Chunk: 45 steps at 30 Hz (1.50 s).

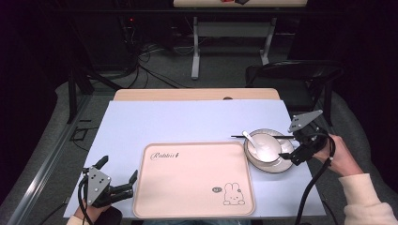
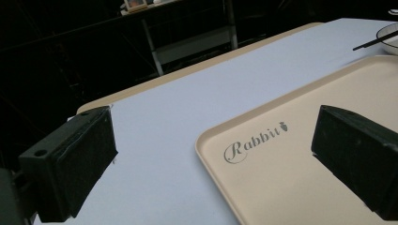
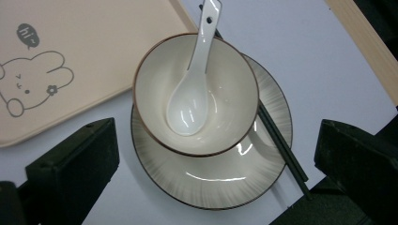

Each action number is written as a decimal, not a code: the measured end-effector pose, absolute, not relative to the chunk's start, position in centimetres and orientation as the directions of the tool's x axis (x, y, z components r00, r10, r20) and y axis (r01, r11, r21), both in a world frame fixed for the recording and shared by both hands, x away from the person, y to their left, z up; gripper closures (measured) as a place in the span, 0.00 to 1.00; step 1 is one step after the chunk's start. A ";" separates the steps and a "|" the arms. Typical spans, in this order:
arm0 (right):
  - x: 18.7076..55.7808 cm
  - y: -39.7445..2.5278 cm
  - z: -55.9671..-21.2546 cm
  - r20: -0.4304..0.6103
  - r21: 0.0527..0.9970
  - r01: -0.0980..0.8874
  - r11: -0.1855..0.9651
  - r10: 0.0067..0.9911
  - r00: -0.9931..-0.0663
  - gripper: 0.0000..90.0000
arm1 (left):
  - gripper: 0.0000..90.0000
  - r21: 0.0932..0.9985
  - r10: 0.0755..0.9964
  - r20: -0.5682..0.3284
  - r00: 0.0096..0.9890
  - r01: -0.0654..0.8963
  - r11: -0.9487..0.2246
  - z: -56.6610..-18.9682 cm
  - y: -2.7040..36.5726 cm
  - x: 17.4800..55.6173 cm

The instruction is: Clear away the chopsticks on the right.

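Observation:
A cream bowl (image 1: 268, 146) with a white spoon (image 1: 249, 139) in it sits on a striped plate (image 1: 277, 166) at the table's right. Black chopsticks (image 1: 239, 137) lie across the plate behind the bowl. My right gripper (image 1: 293, 146) is open just right of the plate. From above, in the right gripper view, its jaws flank the plate (image 3: 211, 183), bowl (image 3: 230, 103), spoon (image 3: 190, 103) and chopsticks (image 3: 281, 145). My left gripper (image 1: 119, 168) is open and holds nothing at the left edge of a beige rabbit-print tray (image 1: 195, 187); one jaw hangs over the tray (image 2: 281, 187).
A pale blue mat (image 1: 187, 122) covers the table, with a wooden edge (image 1: 197, 93) at the back. A dark chair (image 1: 291, 75) stands beyond the far right corner and a second table's legs (image 1: 195, 47) beyond that. Cables trail from both grippers.

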State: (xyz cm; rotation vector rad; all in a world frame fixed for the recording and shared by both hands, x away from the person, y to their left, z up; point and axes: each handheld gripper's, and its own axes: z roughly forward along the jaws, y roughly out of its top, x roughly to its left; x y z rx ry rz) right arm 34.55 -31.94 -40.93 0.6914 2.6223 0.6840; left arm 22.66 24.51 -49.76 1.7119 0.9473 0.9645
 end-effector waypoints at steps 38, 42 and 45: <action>45.8 -32.6 -47.4 -0.175 0.248 0.442 0.862 0.489 -0.855 0.68 | 0.00 0.945 0.898 0.190 0.397 0.174 -0.277 -49.8 24.6 22.7; 45.9 -32.5 -48.7 -0.166 0.238 0.442 0.865 0.485 -0.859 0.73 | 0.00 0.945 0.898 0.190 0.398 0.174 -0.277 -49.8 24.5 22.7; 46.0 -32.5 -49.1 -0.153 0.235 0.441 0.866 0.481 -0.863 0.76 | 0.00 0.945 0.898 0.190 0.397 0.174 -0.277 -49.8 24.6 22.7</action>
